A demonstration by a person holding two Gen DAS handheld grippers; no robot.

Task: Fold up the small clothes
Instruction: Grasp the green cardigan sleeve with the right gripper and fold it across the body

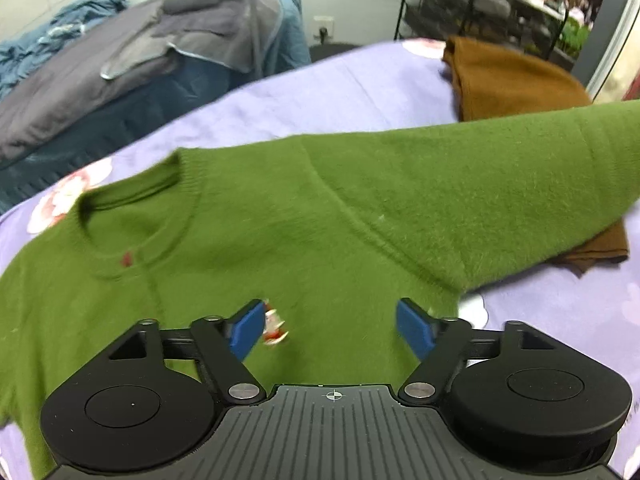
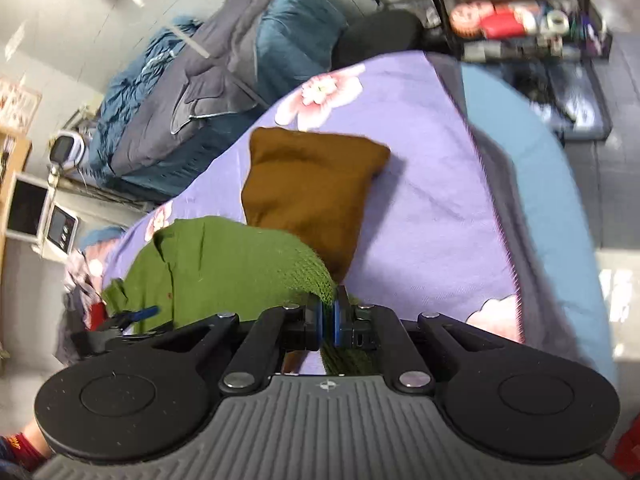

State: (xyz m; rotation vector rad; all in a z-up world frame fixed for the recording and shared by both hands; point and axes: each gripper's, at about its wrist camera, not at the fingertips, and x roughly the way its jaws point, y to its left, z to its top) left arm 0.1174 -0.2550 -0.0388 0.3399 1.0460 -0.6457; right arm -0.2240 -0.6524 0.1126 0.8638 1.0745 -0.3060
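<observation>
The bed [image 2: 424, 184], under a purple flowered sheet, fills the middle of both views. Across the centre and lower left of the left wrist view the green sweater [image 1: 248, 216] lies face up, collar toward the upper left, one sleeve [image 1: 500, 168] lifted toward the right edge over the folded brown garment [image 1: 516, 76].

The right gripper [image 2: 328, 320] has its jaws clenched on the sleeve's knit cuff. The left gripper [image 1: 332, 328] hovers low over the chest, jaws released and empty.

To fold well — I judge — carry the sleeve straight across the chest, keep it taut, and lay it flat before letting go; the left gripper could pin the shoulder seam so the body does not drag.
</observation>
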